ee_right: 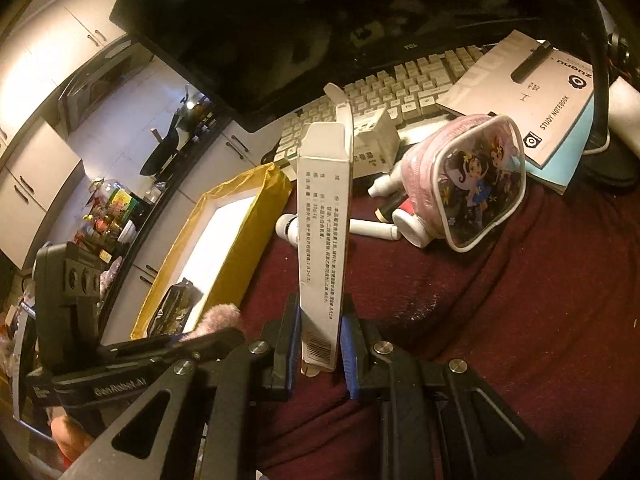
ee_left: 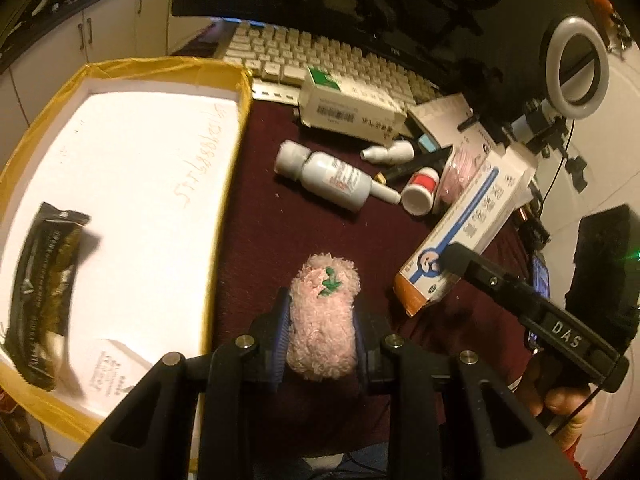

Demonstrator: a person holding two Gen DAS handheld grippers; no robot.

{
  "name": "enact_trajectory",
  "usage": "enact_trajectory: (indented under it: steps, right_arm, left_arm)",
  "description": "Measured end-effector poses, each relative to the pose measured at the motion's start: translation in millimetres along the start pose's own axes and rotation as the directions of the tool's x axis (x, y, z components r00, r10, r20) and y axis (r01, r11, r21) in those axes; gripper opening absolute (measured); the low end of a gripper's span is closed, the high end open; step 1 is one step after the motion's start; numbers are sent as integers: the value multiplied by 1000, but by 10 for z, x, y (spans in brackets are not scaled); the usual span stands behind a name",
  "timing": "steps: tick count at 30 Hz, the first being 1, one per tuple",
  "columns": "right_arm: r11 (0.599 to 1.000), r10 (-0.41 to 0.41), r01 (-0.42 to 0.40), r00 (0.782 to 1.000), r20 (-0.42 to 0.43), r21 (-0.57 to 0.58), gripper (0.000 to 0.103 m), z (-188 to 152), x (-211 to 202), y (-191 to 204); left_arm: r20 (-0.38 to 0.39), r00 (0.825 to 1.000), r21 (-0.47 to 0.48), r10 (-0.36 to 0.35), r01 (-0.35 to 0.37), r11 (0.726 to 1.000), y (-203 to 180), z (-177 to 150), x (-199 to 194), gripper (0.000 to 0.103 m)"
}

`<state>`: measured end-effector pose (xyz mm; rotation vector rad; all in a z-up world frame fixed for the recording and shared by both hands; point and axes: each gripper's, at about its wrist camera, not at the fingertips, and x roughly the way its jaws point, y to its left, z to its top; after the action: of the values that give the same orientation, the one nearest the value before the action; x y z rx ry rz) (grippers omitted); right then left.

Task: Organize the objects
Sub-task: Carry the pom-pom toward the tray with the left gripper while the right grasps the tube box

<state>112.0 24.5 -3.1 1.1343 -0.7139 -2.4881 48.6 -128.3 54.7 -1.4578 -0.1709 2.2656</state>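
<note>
My left gripper [ee_left: 322,338] is shut on a fluffy pink plush [ee_left: 324,312] with a green mark, held above the dark red cloth [ee_left: 280,232]. My right gripper [ee_right: 318,340] is shut on a long white medicine box [ee_right: 324,240], lifted off the cloth; the same box [ee_left: 468,224] shows blue and orange print in the left wrist view. To the left stands a white foam box [ee_left: 140,168] wrapped in yellow tape, with a black packet [ee_left: 44,292] lying inside. On the cloth lie a white bottle [ee_left: 332,176], a small red-labelled jar [ee_left: 420,192] and a pink cartoon pouch [ee_right: 472,184].
A white keyboard [ee_left: 320,60] and a dark monitor [ee_right: 260,40] run along the back. Another white carton [ee_left: 348,104] rests against the keyboard. A study notebook [ee_right: 528,88] lies at the back right, and a ring light [ee_left: 576,60] stands on the right. White cabinets [ee_right: 36,168] are at far left.
</note>
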Motion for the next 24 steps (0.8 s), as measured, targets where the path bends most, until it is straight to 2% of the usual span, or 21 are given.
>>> enact_trajectory:
  steps: [6, 13, 18, 24]
  right_arm:
    - [1000, 6, -6, 1000, 3, -15, 20, -3, -8, 27]
    - [997, 23, -24, 1000, -20, -69, 20, 33, 31, 173]
    - [992, 51, -55, 998, -34, -114, 20, 44, 53, 339]
    - [980, 81, -94, 994, -80, -177, 20, 56, 170, 614]
  left_arm:
    - [46, 999, -28, 25, -24, 999, 170, 79, -231, 26]
    - [68, 993, -77, 97, -91, 993, 518, 295, -360, 26]
    - [24, 989, -102, 143, -140, 985, 756, 306, -255, 26]
    - [-32, 986, -120, 162, -165, 979, 897, 154, -146, 26]
